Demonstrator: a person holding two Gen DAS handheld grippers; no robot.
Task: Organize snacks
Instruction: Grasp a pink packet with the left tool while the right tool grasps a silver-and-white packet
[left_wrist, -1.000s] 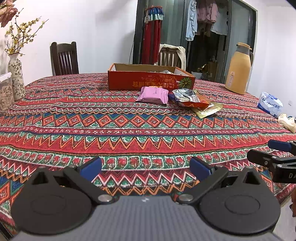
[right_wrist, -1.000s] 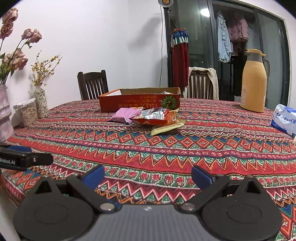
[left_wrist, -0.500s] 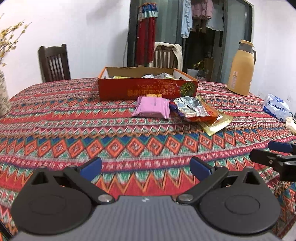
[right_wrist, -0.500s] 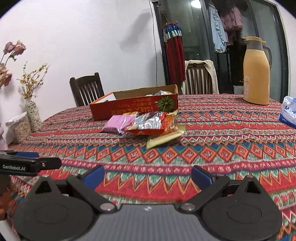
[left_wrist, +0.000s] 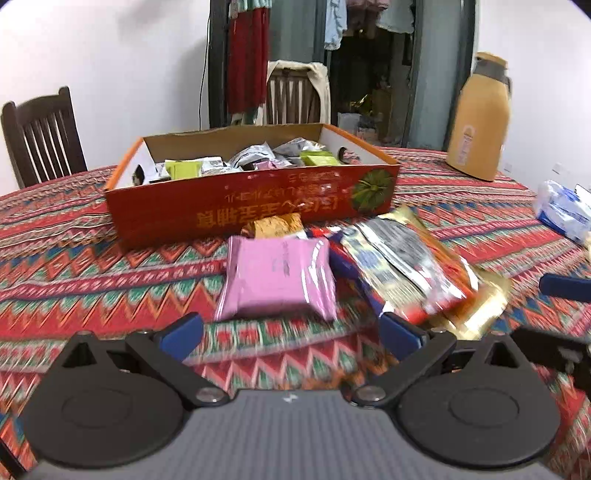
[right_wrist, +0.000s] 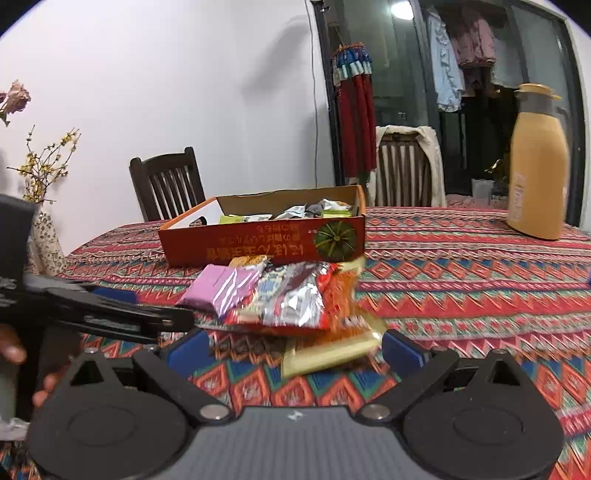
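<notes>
Our left gripper (left_wrist: 290, 330) has its fingers spread wide and empty, the pink snack packet (left_wrist: 277, 278) just ahead on the desk (left_wrist: 92, 280). Our right gripper (right_wrist: 293, 349) is likewise spread, before the gold sachet (right_wrist: 328, 350) and the silver-and-orange bag (right_wrist: 295, 301). We judge these wrappers light, crinkly and slippery, best pinched at a sealed edge. The orange cardboard box (left_wrist: 255, 210) behind carries upside-down Chinese lettering we cannot read.
</notes>
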